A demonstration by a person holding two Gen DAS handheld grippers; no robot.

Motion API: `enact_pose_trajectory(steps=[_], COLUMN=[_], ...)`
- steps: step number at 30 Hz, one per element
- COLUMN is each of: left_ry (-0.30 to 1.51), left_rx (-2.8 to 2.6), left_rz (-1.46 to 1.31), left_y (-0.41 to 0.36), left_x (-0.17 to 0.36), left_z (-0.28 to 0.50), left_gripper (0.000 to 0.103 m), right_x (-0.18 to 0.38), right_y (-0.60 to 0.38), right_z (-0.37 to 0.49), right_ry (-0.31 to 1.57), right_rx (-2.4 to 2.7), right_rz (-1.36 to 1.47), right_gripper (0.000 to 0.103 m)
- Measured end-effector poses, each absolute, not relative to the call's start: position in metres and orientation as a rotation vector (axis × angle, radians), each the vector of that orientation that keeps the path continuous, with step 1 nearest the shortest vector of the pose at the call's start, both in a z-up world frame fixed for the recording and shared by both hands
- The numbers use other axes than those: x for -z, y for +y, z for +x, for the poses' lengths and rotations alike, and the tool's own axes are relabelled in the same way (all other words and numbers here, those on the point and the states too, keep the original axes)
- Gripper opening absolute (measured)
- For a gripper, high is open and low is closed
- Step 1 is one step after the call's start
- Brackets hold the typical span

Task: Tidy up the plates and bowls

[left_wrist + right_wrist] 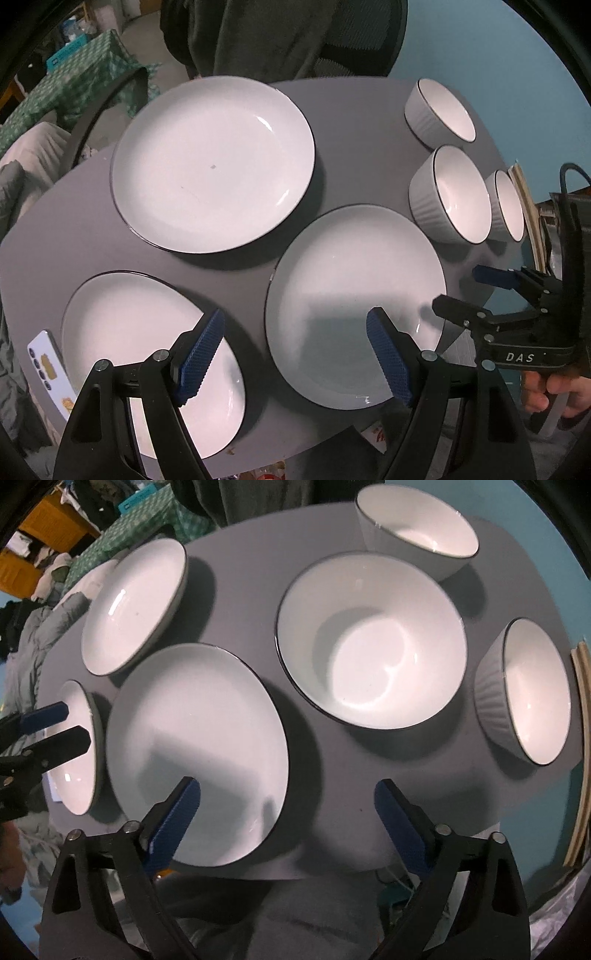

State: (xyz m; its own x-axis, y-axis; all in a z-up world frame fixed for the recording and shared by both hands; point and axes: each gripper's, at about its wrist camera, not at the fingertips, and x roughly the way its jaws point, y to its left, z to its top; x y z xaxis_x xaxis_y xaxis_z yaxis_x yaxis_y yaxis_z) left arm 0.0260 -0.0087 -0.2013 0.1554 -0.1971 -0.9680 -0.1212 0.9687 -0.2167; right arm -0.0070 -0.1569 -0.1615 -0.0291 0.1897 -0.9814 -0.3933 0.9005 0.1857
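Three white plates with dark rims lie on a round grey table (pixel 351 147): a far one (pixel 212 162), a near left one (pixel 147 354) and a near right one (pixel 354 306). Three white ribbed bowls stand at the right: far (pixel 439 110), middle (pixel 454 195) and right (pixel 506 206). My left gripper (pixel 295 358) is open and empty above the gap between the two near plates. My right gripper (pixel 288 823) is open and empty over the table's near edge, beside the near right plate (pixel 195 753) and before the middle bowl (pixel 369 642). It also shows in the left wrist view (pixel 461 291).
A card with printed pictures (pixel 50 369) lies at the table's left edge. A dark chair with a garment (pixel 280 37) stands behind the table. A green patterned cloth (pixel 81 81) covers furniture at the far left. Wooden boards (pixel 580 746) lean at the right.
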Motion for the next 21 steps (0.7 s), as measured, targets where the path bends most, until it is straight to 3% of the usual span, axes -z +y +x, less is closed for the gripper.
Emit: enact_pose_trajectory(steps=[4, 11, 17, 21], left_ry=[1.439, 1.475, 1.508, 1.508], left_rx=[0.072, 0.087, 0.072, 0.063], left_rz=[-0.27, -0.3, -0.315, -0.358], left_y=[-0.012, -0.011, -0.007, 0.003], left_x=[0.213, 0.228, 0.239, 0.242], left_z=[0.027, 0.029, 0.034, 0.032], left_gripper=[0.08, 0.07, 0.055, 0.051], right_x=[0.165, 0.174, 0.178, 0.182], right_y=[-0.163, -0.17, -0.18, -0.188], right_z=[-0.005, -0.011, -0.015, -0.016], right_ry=[1.527, 1.519, 1.541, 1.576], right_rx=[-0.467, -0.505, -0.53, -0.539], right_rz=[-0.16, -0.146, -0.156, -0.14], right_gripper=[0.081, 0.069, 0.037, 0.025])
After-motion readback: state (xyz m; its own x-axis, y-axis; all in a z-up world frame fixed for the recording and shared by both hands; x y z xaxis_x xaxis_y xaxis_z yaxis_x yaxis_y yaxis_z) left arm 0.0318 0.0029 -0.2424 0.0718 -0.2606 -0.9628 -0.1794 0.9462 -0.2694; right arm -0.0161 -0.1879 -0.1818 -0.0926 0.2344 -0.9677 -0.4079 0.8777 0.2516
